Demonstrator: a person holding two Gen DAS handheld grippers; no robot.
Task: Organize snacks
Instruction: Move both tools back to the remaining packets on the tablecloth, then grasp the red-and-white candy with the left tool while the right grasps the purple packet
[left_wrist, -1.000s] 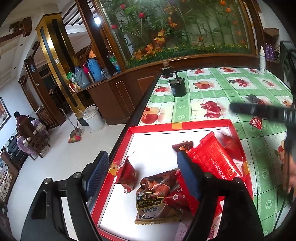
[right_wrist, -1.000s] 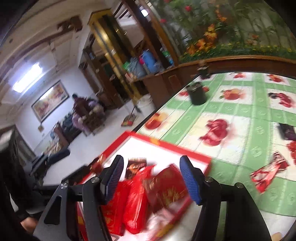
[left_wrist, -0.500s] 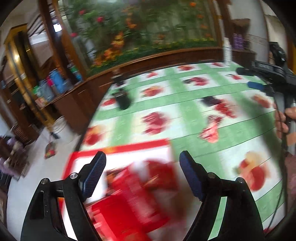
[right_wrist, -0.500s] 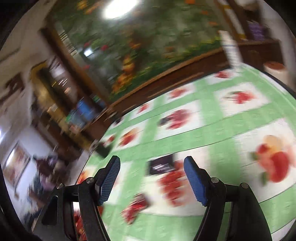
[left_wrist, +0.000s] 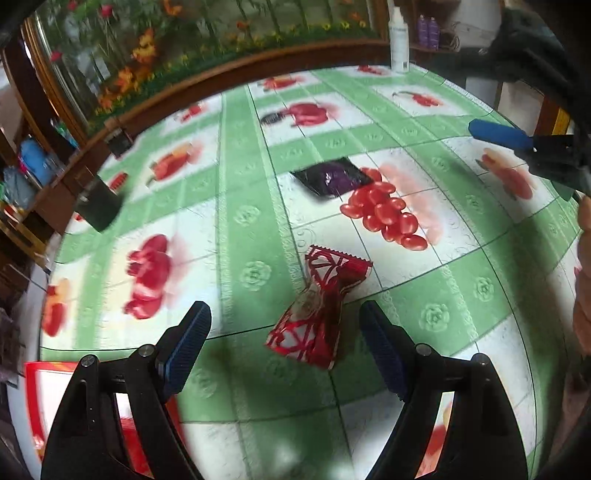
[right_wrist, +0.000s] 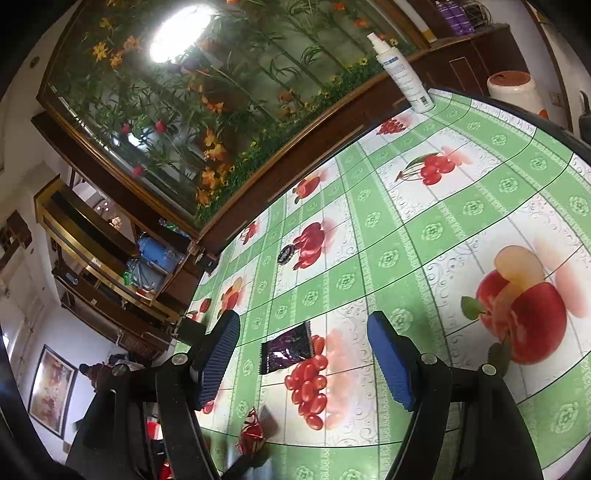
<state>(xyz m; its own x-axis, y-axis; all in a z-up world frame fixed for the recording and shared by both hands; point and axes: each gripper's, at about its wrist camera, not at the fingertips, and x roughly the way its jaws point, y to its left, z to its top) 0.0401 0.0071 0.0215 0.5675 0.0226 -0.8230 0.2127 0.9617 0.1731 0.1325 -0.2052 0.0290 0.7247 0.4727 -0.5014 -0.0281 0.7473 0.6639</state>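
A red-and-white snack packet lies on the green fruit-print tablecloth. My left gripper is open, its jaws on either side of the packet's near end and just above the cloth. A dark purple packet lies farther back; in the right wrist view it lies between my open, empty right gripper's jaws, a little beyond them. The red packet shows low in that view. The red tray edge shows at bottom left.
A dark cup stands near the table's left edge. A white spray bottle stands at the far edge by a wooden planter wall. A small dark round object lies mid-table. The right gripper's blue finger shows at right.
Both grippers have swung away from the red tray toward the table's middle. The left now sits over the red packet and the right faces the purple packet.
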